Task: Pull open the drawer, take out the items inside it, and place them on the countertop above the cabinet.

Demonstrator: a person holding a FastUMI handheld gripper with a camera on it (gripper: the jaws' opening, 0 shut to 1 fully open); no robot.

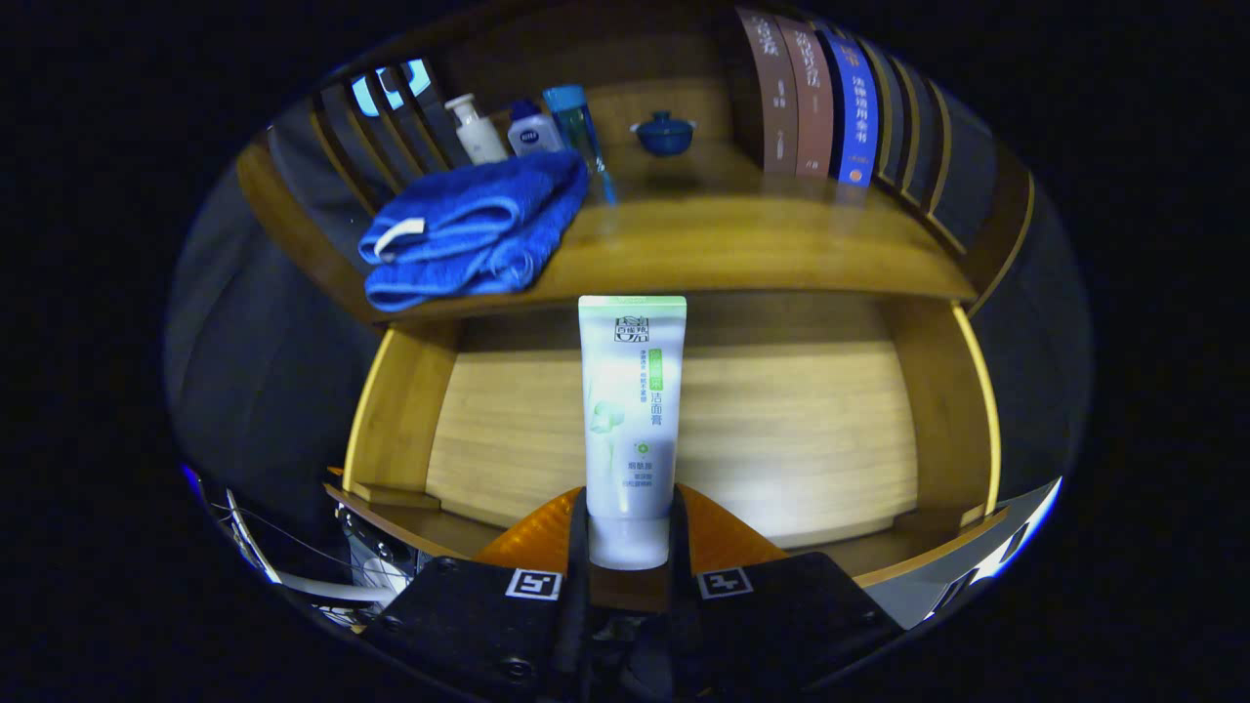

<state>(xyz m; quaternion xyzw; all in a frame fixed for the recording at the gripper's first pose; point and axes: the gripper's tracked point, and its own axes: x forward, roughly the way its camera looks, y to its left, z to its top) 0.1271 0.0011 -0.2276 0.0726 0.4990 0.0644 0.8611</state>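
nearest to you, the gripper (630,547) has its jaws closed down to a narrow gap on the cap end of the tube (632,410), one finger pressing each side of it. the tube stands upright out of the jaws, crimped end uppermost, held above the open drawer (811,430).

handling, as a judgement: the tube looks light, with a soft plastic body and a smooth, likely slippery skin. the cap end is the stiffest part, so your present hold is the sound one; a grip higher on the body would squash it and could let it slide. keep it upright, since a long body above a low grip can swing.

just beyond the fingers, the drawer floor around the tube shows bare wood; what lies directly beneath the jaws is hidden, so you cannot confirm from here that the drawer is empty.

above and beyond the drawer is the worktop (742,244). its middle is free. on its left lies a folded blue towel (474,234), overhanging the front edge. behind the towel stand several bottles (532,127), a small blue lidded pot (664,132) sits at the back, and books (820,98) stand to the right.

set the tube down on the free middle section.
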